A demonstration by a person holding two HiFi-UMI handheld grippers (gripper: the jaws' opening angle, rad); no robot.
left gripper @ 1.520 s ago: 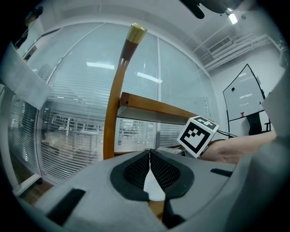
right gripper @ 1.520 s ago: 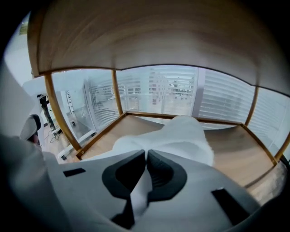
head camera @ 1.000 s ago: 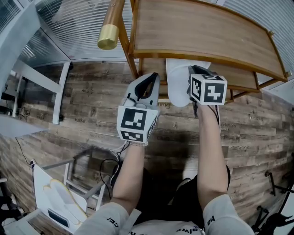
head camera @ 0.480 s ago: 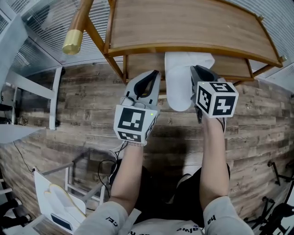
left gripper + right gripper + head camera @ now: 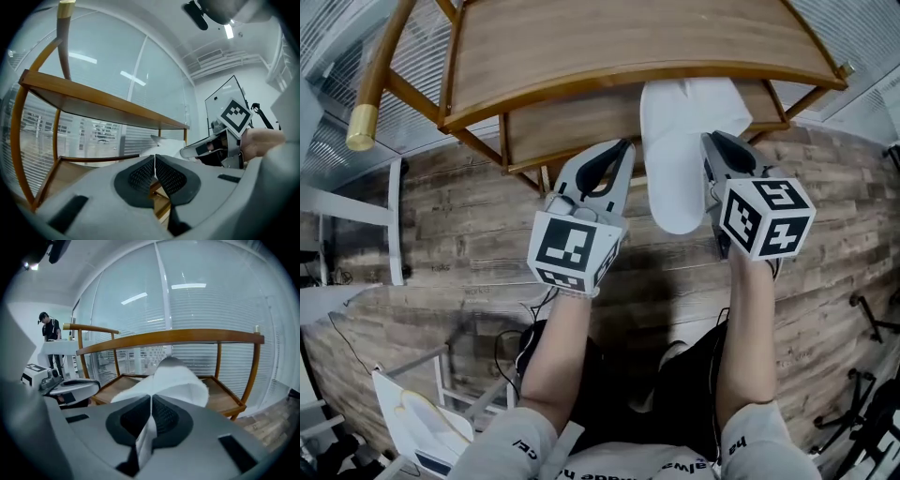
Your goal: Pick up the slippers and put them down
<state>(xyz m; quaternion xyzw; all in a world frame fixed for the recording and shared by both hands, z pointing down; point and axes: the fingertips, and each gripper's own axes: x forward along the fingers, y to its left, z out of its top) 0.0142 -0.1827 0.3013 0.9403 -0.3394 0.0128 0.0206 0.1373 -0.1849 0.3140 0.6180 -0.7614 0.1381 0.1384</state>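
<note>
I note the slipper [image 5: 679,173]: far end hidden under the upper shelf [image 5: 609,47]; one edge swallowed between right gripper [image 5: 151,398] jaws; pale object [image 5: 427,420] lower left, cropped, unidentifiable.

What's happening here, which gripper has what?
A person stands at a wooden rack with a handheld gripper in each hand. The right gripper is shut on the edge of a white slipper, held at the front of the rack's lower shelf. In the head view the slipper's far end overlaps that shelf. The left gripper is shut and empty, alongside the slipper.
</note>
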